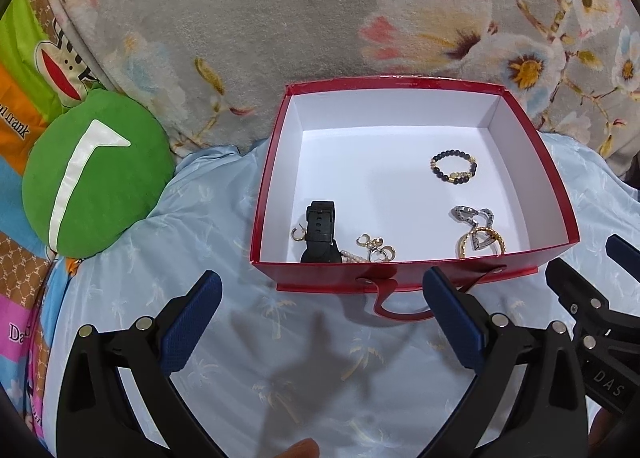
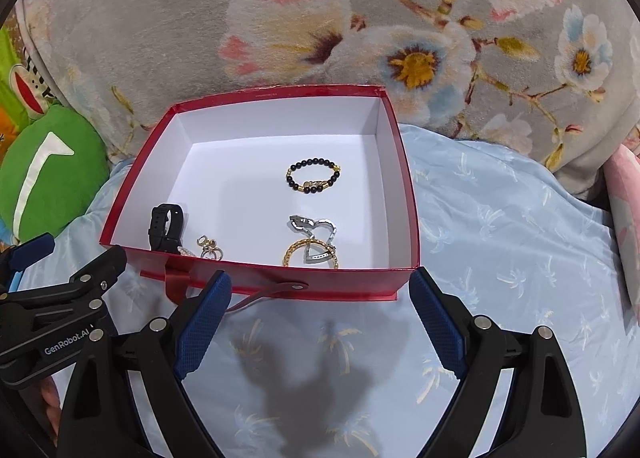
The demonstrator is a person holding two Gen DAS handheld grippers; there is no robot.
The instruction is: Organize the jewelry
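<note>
Left wrist view: left hand-held gripper (image 1: pixel 324 314) spread wide, blue pads (image 1: pixel 192 322) apart, nothing between them, hovering over the light blue palm-print bedsheet (image 1: pixel 224 338) just in front of the red box (image 1: pixel 400 276). Box is open, white inside, sits on the sheet, red strap handle (image 1: pixel 384 304) hangs off its near wall. Jewelry all inside the box: black watch (image 1: pixel 320 232) near the front left corner, small gold hoop earring (image 1: pixel 297 234) just beside it on the left, cluster of gold and silver rings (image 1: pixel 376 247) to its right by the near wall, pearl piece partly hidden behind the wall. Black-and-gold bead bracelet (image 1: pixel 454 168) lies alone toward the back right. Silver heart-shaped earrings (image 1: pixel 474 218) overlap a gold chain bracelet (image 1: pixel 482 244) at front right. Right wrist view: right hand-held gripper (image 2: pixel 320 318) also wide open, empty, over the sheet by the box's near wall; left one shows at the left edge. Same items seen: watch (image 2: pixel 166 226), bead bracelet (image 2: pixel 314 176), gold chain bracelet (image 2: pixel 312 254). Green round plush cushion (image 1: pixel 96 174) left of the box, grey floral blanket (image 1: pixel 240 18) behind it. A fingertip shows at the bottom edge in the left view.
</note>
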